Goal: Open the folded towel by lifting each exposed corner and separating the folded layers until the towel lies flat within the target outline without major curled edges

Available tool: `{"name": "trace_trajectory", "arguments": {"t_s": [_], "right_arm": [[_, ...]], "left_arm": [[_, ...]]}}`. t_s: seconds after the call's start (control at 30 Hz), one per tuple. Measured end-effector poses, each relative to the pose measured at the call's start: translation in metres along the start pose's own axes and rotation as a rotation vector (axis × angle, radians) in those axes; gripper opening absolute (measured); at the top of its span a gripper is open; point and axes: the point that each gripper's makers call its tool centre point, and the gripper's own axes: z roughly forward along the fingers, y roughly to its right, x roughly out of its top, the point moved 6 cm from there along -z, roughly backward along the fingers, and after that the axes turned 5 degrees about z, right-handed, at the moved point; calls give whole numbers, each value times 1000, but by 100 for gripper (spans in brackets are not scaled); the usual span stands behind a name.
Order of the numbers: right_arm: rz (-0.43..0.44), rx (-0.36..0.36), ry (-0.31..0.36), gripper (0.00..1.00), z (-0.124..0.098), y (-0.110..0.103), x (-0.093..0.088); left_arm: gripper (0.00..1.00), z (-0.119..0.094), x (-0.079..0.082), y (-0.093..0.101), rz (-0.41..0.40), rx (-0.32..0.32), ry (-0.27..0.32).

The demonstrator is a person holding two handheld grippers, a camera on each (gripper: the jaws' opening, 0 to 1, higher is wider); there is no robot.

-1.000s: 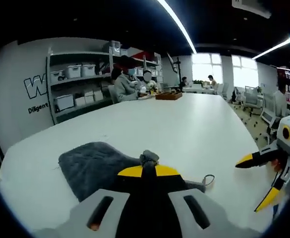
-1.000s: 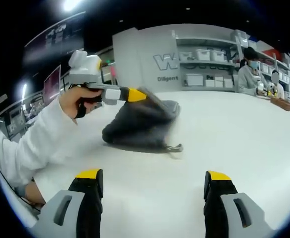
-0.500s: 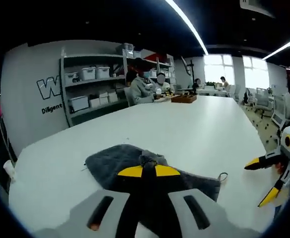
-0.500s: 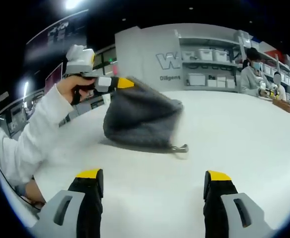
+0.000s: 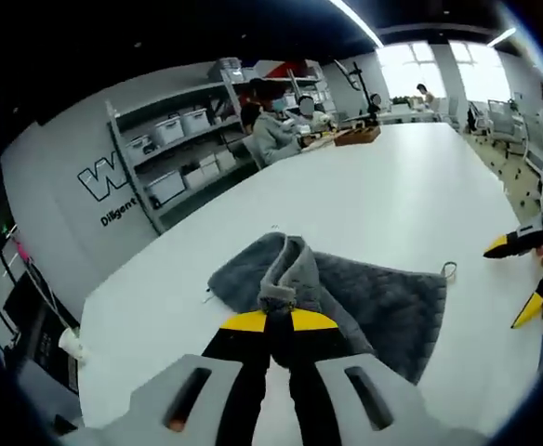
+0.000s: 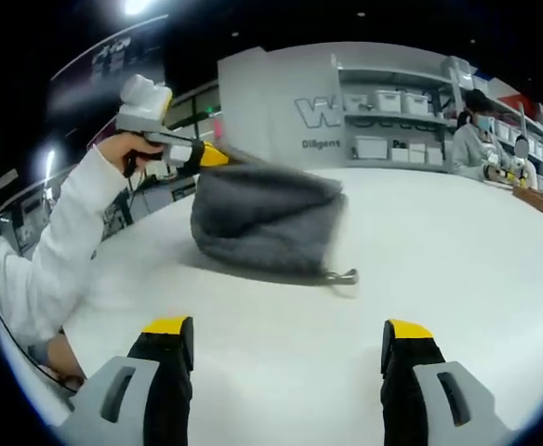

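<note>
In the left gripper view, a shelf unit at the left wall carries pale storage boxes on its boards; what is in them cannot be seen. Right of it, people sit at the far end of the white bench. The grey towel lies partly on the bench just ahead of the left tool, whose yellow-tipped jaws are closed on a bunched fold of it, pulled up into a peak. From that pinch the cloth spreads away to the right, its long side running across the view toward a small hanging loop at the far right corner. Further right, the right tool hovers apart from the towel with its jaws spread.

In the right gripper view, a hand in a white sleeve holds the left tool at upper left, the towel hanging from it in a blurred mass with its lower edge on the bench. The right tool is wide open, gripping nothing, with bare bench between it and the towel.
</note>
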Motion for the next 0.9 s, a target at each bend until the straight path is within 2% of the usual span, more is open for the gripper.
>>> {"name": "trace_trajectory", "arguments": {"t_s": [0.13,0.3,0.6,0.77,0.9], "right_arm": [[-2,-1,-3,82,0,-1,0],[-2,-2,-3,82,0,-1,0],[-4,1,-7,82,1,-1,-1],[-4,1,-7,82,1,0,-1],[-3,1,-6,82,1,0,-1]], "left_arm": [[6,-3,-6,-5,59,35,-63],[6,-7,-11,-7,81,27,-102],[6,-14,-25,-12,156,41,-229],[6,-17,-30,-14,137,22,-239],[6,-20,-36,-16,152,23,-284]]}}
